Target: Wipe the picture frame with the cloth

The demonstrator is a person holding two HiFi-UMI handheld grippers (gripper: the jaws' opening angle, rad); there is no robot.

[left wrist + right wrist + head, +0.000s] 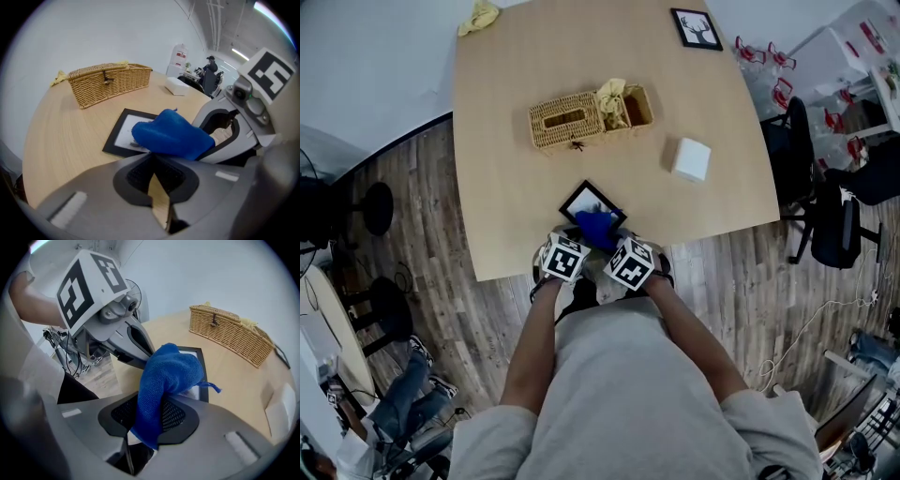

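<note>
Right gripper (pixel 152 406): clamped on blue microfibre cloth (pixel 165 375)
Left gripper (pixel 157 165): jaws together, empty
Black picture frame (pixel 123 132): under cloth; wiping seemingly midway

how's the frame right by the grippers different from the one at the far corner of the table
The near frame lies at the table's near edge, partly under the blue cloth; the far frame sits at the far edge, uncovered. The far frame's tree picture shows whole; the near frame's is partly hidden. Both have black borders.
</note>
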